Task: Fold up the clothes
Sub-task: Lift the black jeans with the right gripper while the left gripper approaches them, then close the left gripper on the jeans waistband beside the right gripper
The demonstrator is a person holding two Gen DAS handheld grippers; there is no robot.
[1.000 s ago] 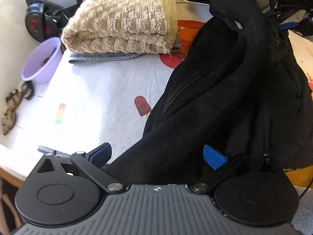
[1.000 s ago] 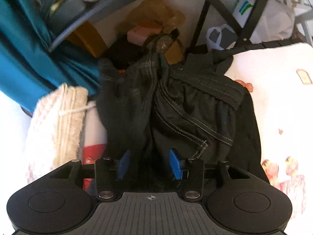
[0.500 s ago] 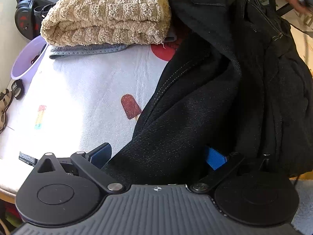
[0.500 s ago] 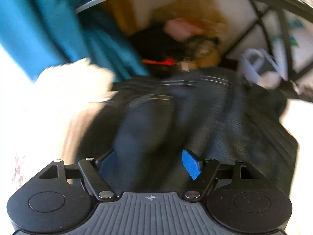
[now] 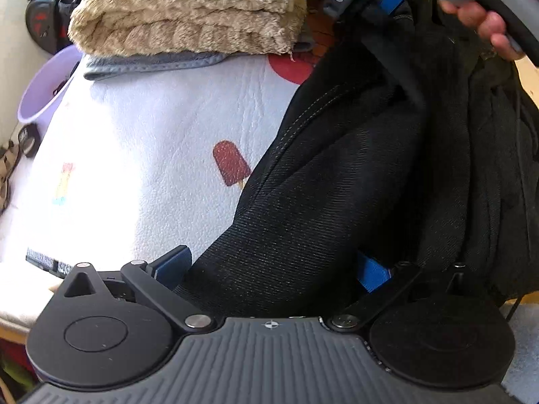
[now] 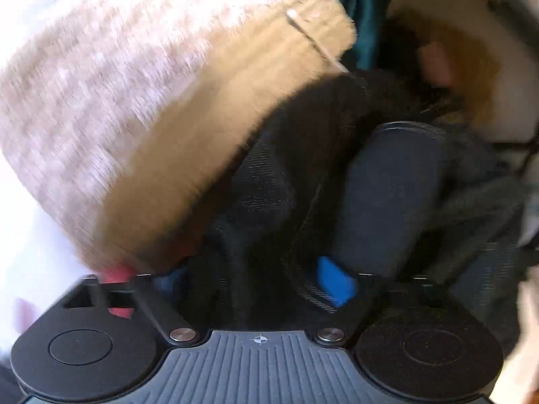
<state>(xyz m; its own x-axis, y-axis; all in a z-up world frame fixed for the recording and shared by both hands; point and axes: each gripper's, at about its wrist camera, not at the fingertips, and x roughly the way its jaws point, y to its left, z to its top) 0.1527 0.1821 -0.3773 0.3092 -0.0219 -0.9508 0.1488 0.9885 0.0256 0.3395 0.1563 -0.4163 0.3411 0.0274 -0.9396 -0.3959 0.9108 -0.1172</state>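
Note:
A black denim garment [image 5: 353, 175] lies bunched on the white printed table cover [image 5: 151, 141]. My left gripper [image 5: 273, 267] points down onto its near end. The jaws stand wide, with a thick fold of cloth between the fingers. In the left wrist view, my right gripper [image 5: 387, 0] sits at the garment's far end, held by a person's hand [image 5: 478, 17]. In the blurred right wrist view, the right gripper [image 6: 252, 281] has the black garment [image 6: 286, 185] between its jaws. They are closing but still stand apart.
A folded beige towel [image 5: 188, 10] [image 6: 134, 101] on a grey cloth [image 5: 151, 65] lies at the back, close to the right gripper. A purple bowl [image 5: 43, 87] stands at the cover's left edge. Teal fabric [image 6: 360, 17] and clutter lie beyond the garment.
The right gripper let go of its fold of the garment, rolled and swung across towards the beige towel. The left gripper sank slightly and kept its place on the garment.

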